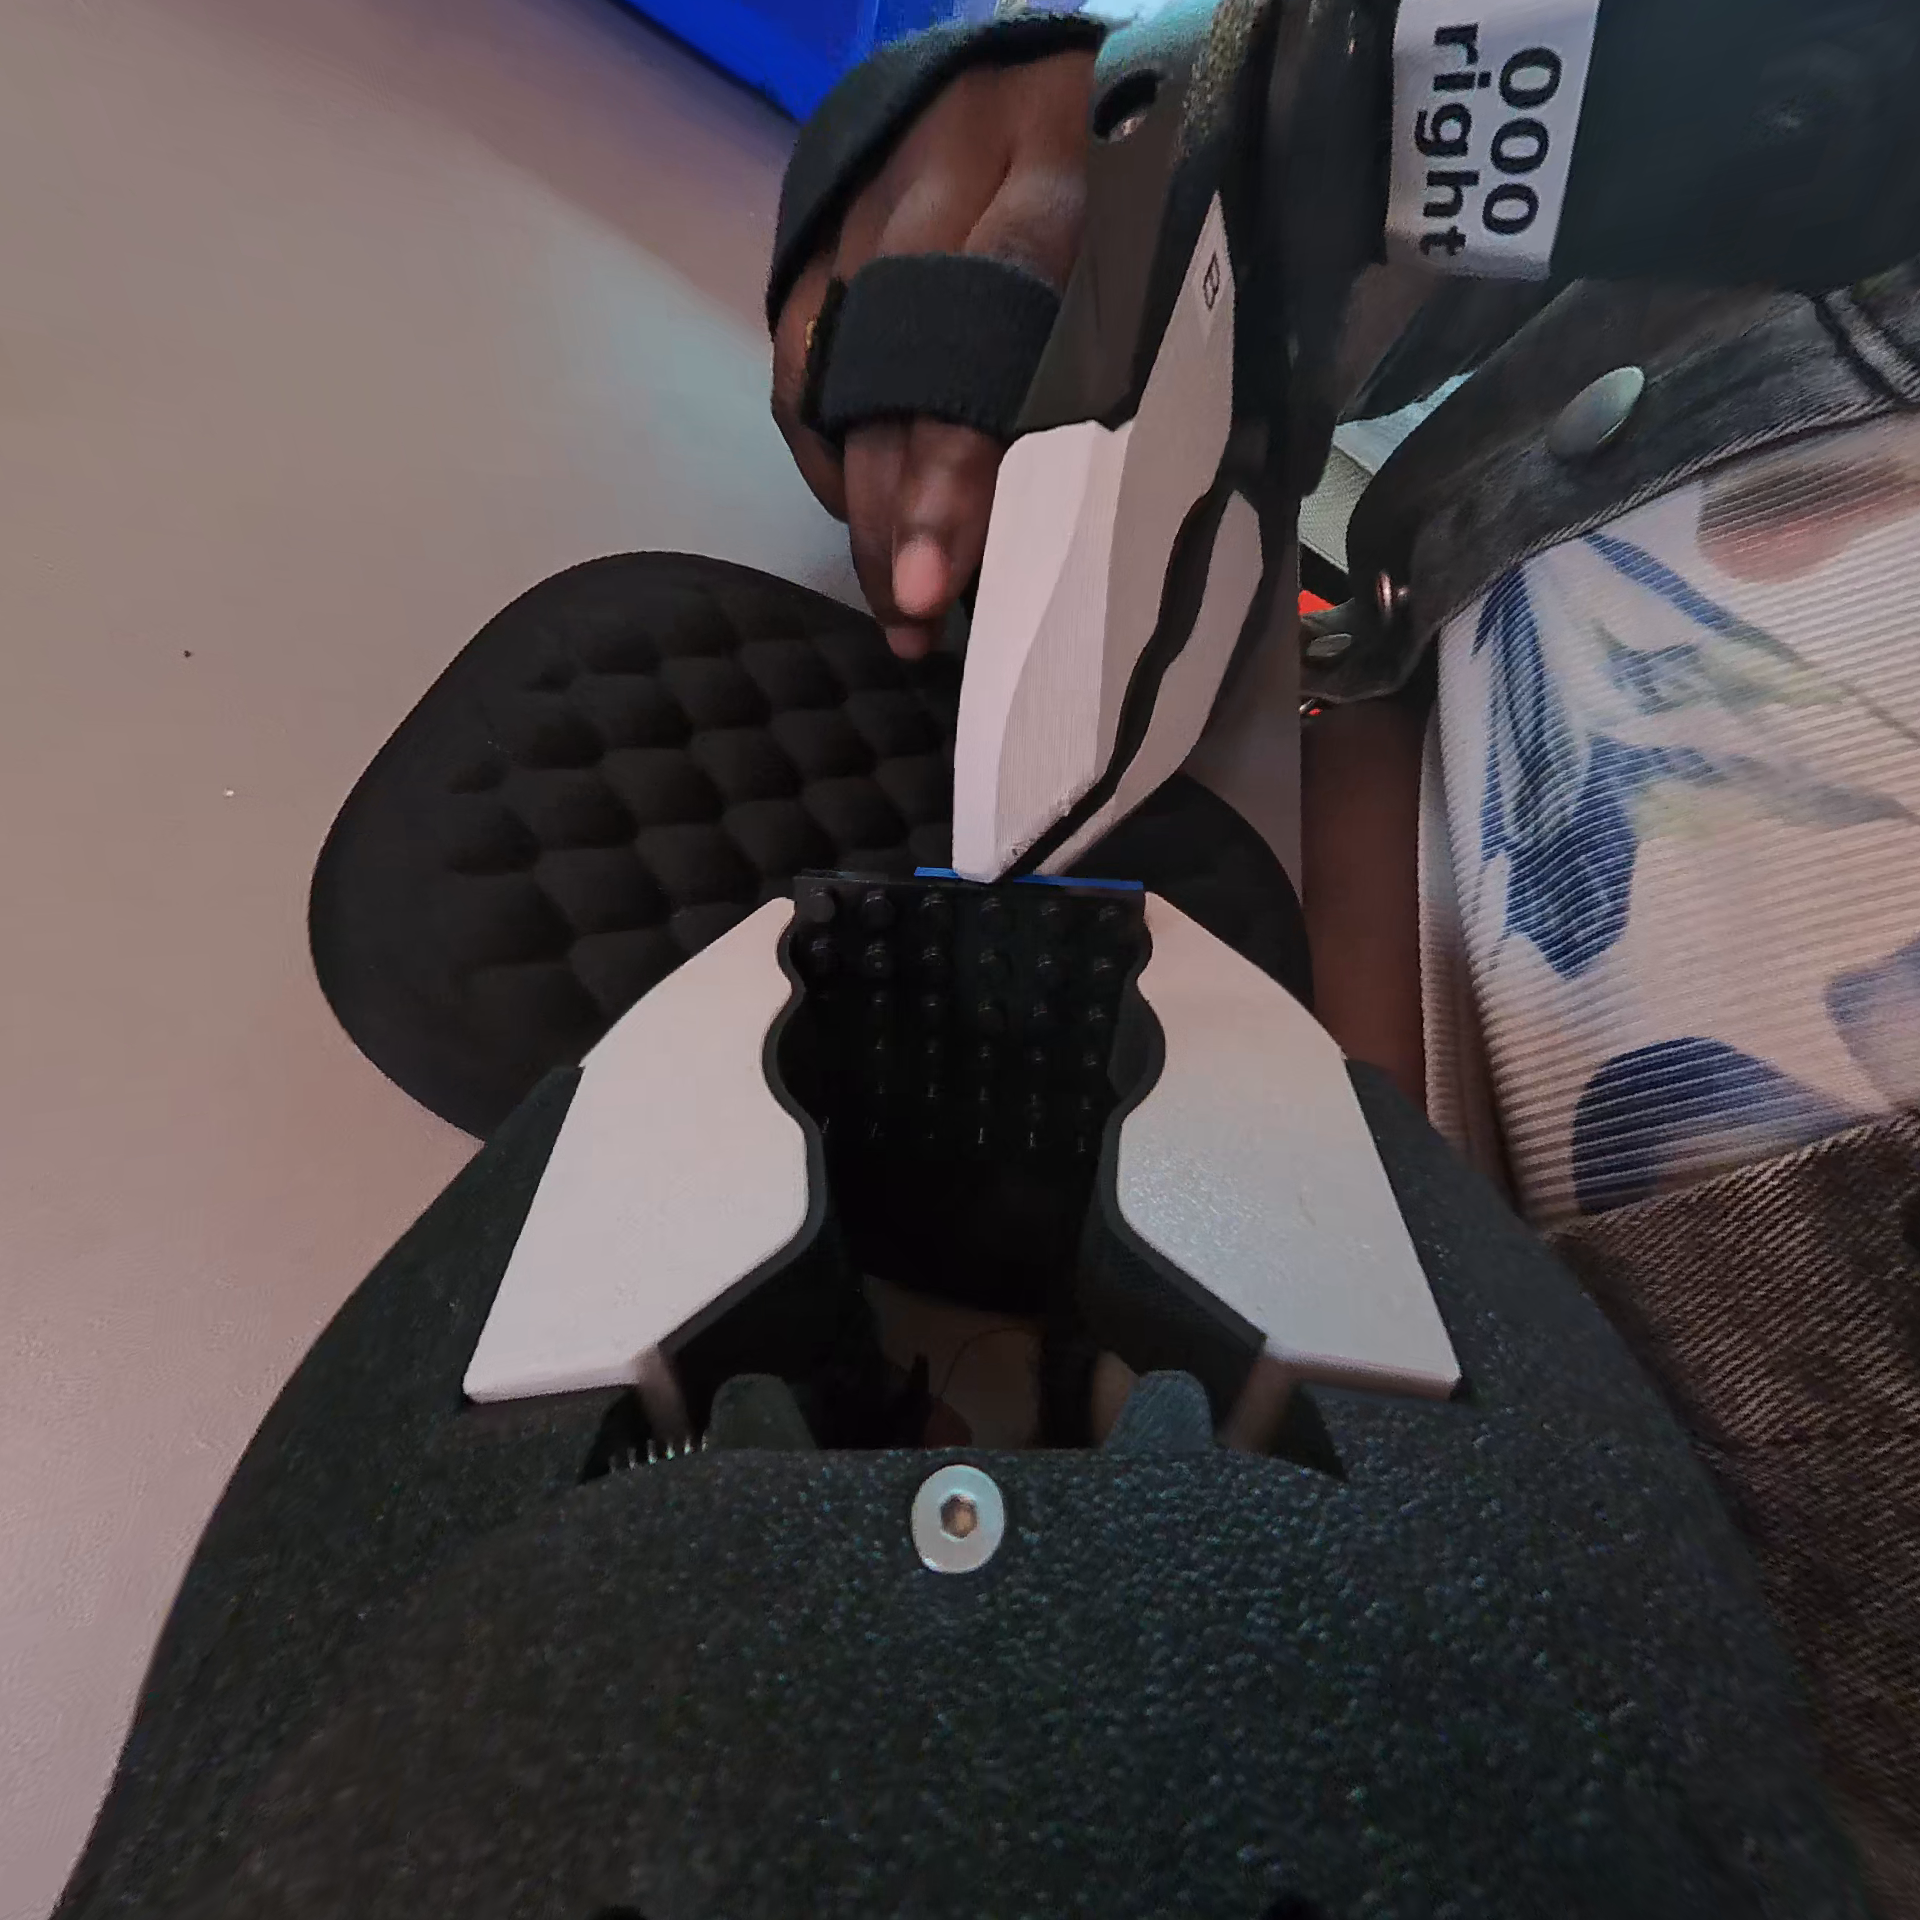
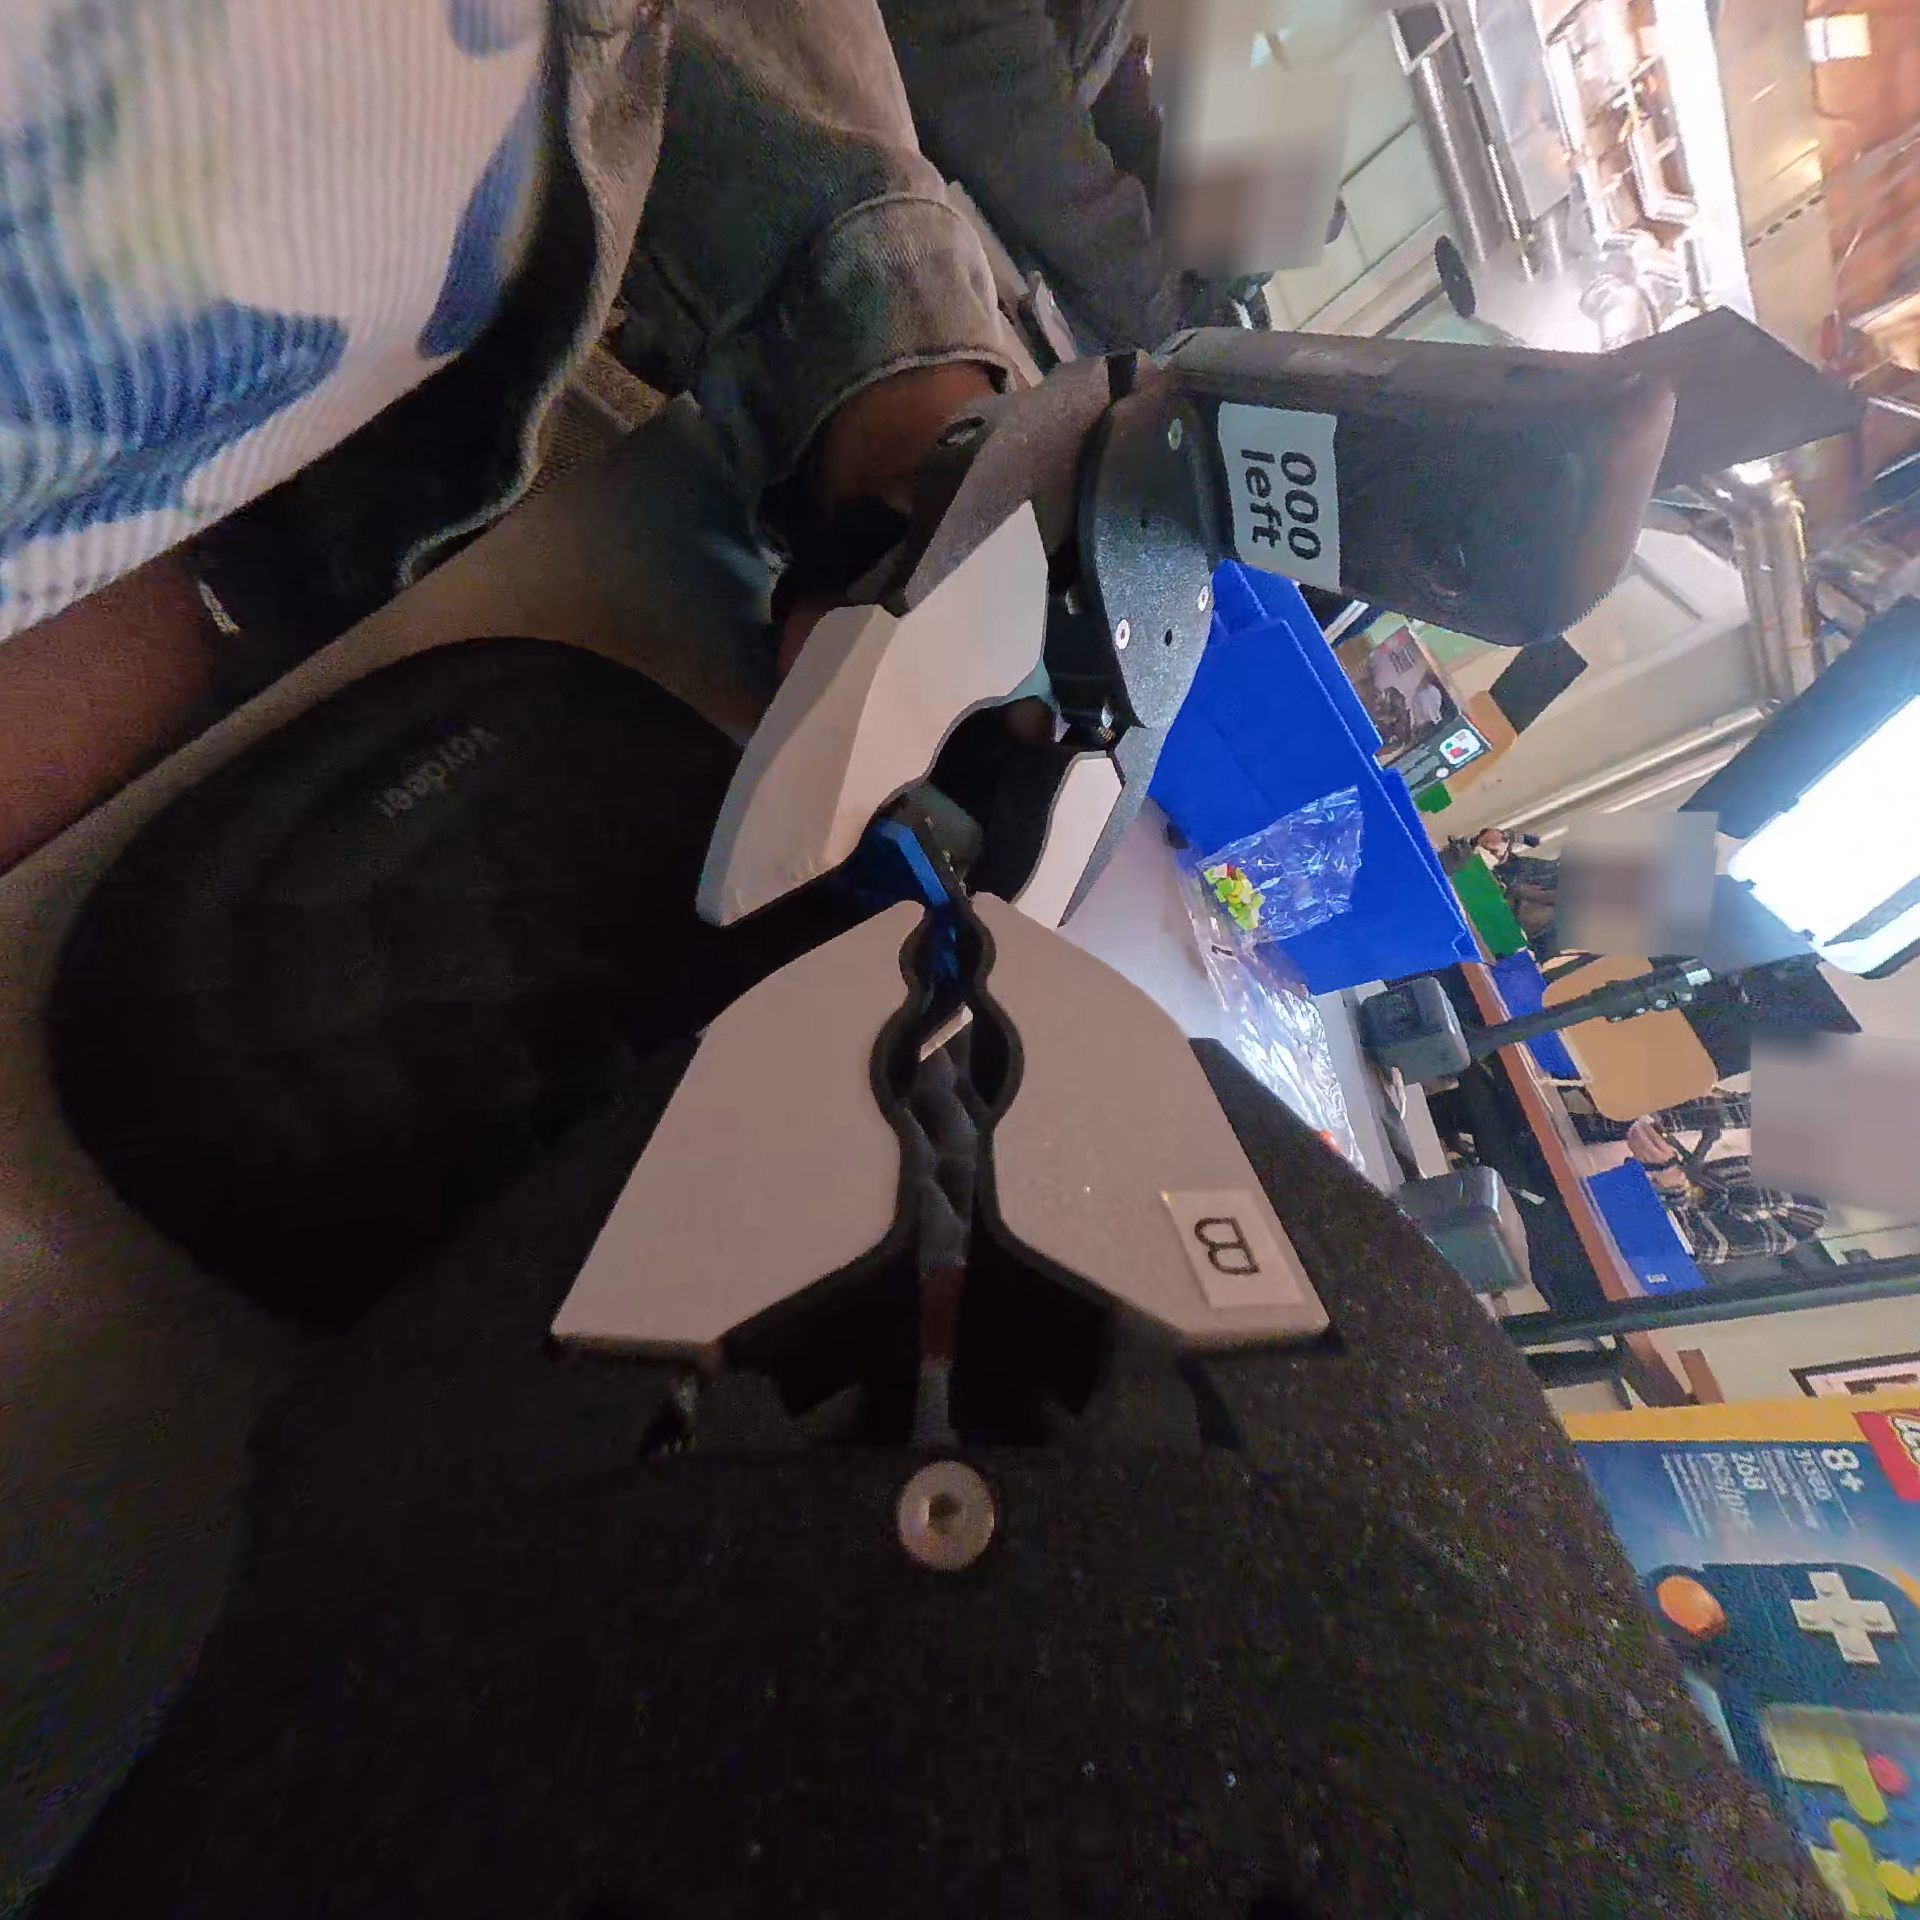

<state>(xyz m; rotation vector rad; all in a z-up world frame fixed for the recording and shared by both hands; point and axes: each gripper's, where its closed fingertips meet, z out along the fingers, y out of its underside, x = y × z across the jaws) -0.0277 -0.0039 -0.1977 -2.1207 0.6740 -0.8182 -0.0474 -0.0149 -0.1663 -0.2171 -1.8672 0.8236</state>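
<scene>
Workshop: blue parts bins (image 2: 1299, 790), worktables (image 2: 1164, 935)

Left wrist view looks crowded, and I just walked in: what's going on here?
A person holds a gripper in each hand, close together above a black padded cushion. The left gripper is clamped on a black studded plate. The right gripper is pinched on a thin blue piece at that plate's far edge. A blue bin and a clear bag of small parts sit on the table beyond.

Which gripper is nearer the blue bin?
Left. The left gripper, clamped on a black studded plate, sits right beside the blue bin; the right gripper, pinching a blue piece, sits farther back.
</scene>
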